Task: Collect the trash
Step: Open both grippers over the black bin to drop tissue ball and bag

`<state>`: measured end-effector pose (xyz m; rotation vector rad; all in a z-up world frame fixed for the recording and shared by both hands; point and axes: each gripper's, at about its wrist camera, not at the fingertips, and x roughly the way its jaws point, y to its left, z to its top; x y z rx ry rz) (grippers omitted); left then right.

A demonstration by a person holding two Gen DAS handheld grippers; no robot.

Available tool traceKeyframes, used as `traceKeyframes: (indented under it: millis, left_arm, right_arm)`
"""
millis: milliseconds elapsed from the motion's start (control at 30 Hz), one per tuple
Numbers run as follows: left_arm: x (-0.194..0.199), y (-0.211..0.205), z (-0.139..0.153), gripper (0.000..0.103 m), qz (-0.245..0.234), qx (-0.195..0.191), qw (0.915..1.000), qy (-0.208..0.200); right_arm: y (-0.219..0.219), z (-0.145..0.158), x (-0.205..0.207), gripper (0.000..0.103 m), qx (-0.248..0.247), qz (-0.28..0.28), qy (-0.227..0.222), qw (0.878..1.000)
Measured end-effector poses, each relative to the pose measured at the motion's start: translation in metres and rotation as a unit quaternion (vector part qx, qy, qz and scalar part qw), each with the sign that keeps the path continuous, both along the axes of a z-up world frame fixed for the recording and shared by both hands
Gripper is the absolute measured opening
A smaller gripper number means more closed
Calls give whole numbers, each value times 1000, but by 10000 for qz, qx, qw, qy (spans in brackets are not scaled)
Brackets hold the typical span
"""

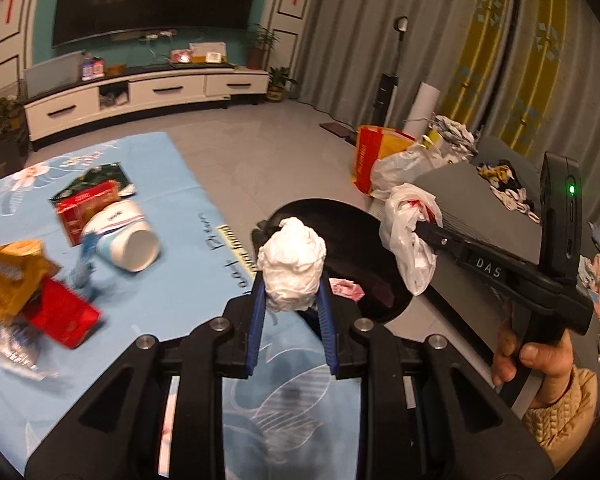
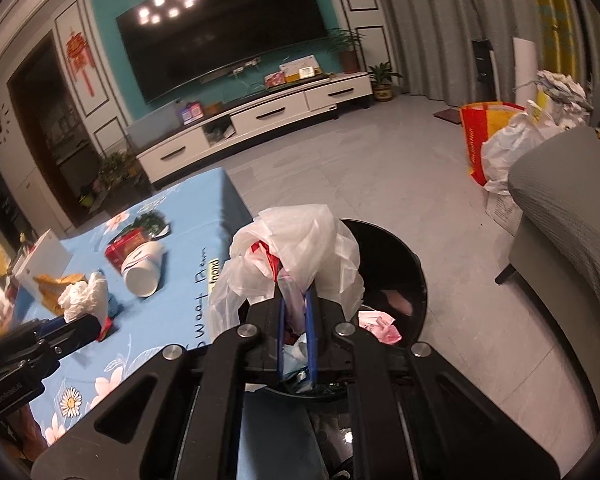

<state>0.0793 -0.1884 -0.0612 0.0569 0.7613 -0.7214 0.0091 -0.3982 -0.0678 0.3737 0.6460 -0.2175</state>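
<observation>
beside the blue-clothed table (image 1: 204,200), black bin (image 2: 414,264) already holding pink scraps (image 2: 380,322). left gripper (image 1: 290,280) clamped on white paper wad (image 1: 292,268) just short of bin; right gripper (image 2: 296,292) pinching plastic bag (image 2: 300,248) above bin mouth. remaining on table: tipped paper cup (image 1: 126,240), red box (image 1: 86,208), gold wrapper (image 1: 8,276); judged roughly midway.
</observation>
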Motion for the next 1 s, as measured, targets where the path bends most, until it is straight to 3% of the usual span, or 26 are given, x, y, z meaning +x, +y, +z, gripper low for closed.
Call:
traceKeyframes:
  millis: [333, 433, 500, 533, 567, 600, 700, 767, 1000]
  left_arm:
    - [28, -66, -15, 26, -529, 49, 9980, 341]
    - [38, -88, -26, 30, -589, 154, 9972, 437]
    - [46, -97, -34, 38, -580, 191, 9966, 547]
    - [52, -101, -39, 42, -567, 222, 9963, 613]
    - [55, -104, -42, 53, -525, 264, 9963, 632]
    - [58, -105, -45, 63, -474, 302, 9963, 644]
    - [62, -99, -47, 66, -397, 304, 9968, 622]
    - [63, -93, -48, 78, -295, 359, 9973, 573]
    - [48, -56, -45, 83, -104, 274, 9971, 705]
  right_arm:
    - [-23, -24, 12, 10, 194, -105, 173, 9996]
    - [-24, -34, 22, 16, 175, -97, 323, 9993]
    - [-28, -43, 30, 33, 200, -153, 474, 9986]
    - [-30, -47, 32, 37, 217, -209, 531, 9981]
    - [-32, -49, 33, 42, 225, -260, 551, 9979]
    - [-34, -51, 32, 43, 244, -306, 567, 9976]
    - [-39, -52, 29, 47, 302, -389, 558, 9972]
    - [-42, -51, 26, 50, 356, -436, 555, 9969]
    - [-34, -42, 13, 53, 430, -384, 481, 9972]
